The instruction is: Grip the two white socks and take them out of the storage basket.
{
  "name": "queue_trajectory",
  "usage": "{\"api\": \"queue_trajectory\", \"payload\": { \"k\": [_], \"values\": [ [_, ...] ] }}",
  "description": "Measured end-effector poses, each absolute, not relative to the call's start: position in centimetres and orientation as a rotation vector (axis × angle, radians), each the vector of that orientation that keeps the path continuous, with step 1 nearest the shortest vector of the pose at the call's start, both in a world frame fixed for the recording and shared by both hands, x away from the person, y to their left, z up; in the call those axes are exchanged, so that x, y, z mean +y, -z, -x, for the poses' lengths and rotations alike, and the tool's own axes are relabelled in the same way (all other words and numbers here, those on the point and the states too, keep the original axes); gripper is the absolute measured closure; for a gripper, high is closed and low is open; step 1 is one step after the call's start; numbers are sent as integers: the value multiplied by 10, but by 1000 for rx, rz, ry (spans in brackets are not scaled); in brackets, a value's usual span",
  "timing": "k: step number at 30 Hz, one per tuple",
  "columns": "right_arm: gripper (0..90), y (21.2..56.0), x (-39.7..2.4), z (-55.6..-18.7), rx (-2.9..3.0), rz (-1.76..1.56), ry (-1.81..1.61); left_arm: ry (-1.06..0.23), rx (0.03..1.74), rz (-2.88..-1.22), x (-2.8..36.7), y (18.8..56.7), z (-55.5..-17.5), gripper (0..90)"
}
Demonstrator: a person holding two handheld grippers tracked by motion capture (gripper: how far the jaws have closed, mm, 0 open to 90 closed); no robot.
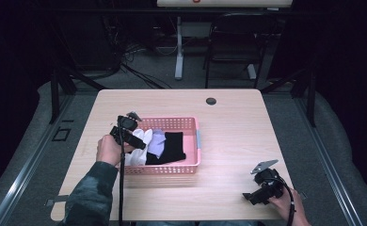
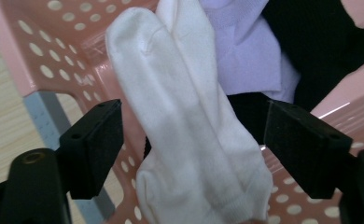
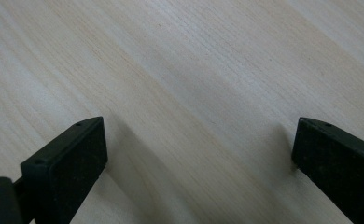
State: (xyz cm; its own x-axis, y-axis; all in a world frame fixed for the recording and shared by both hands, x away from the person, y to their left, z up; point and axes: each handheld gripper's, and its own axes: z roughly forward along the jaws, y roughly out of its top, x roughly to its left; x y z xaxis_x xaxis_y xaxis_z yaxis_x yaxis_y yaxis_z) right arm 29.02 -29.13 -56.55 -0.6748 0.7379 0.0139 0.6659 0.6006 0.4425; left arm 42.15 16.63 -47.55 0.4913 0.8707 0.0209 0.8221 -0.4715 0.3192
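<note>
Nearest, the right gripper [image 1: 259, 192] rests low over bare table [image 3: 180, 84], jaws wide apart and empty. Farther on, the left gripper [image 2: 192, 140] straddles a white sock [image 2: 189, 140] draped over the near-left wall of the pink basket [image 1: 196, 141]; its jaws are parted, pads not yet pressing. The sock looks light, limp and easily bunched; pinching its doubled middle seems safest. Beyond lie lavender [image 2: 245, 51] and black [image 2: 311, 42] garments.

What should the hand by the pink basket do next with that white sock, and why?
Probably close the left gripper on the white sock. The sock already lies between its two open jaws, draped over the pink basket wall, and the pads do not seem to press it yet. The right gripper waits open over the bare table.
</note>
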Motion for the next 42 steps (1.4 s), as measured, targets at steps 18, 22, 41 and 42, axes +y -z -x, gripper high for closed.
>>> {"api": "queue_trajectory", "payload": {
  "k": [18, 22, 41, 42],
  "values": [
    [29, 566, -291, -290, 2661, -1177, -629, -188, 1503, -2623, 159, 504, -441, 686],
    [30, 566, -291, -290, 2661, -1177, -627, -169, 1498, -2641, 160, 505, -442, 788],
    [32, 565, -290, -290, 2663, -1173, -615, -253, 1399, -2635, 163, 460, -433, 873],
    [32, 565, -290, -290, 2664, -1172, -615, -251, 1395, -2632, 163, 458, -433, 874]
  ]
}}
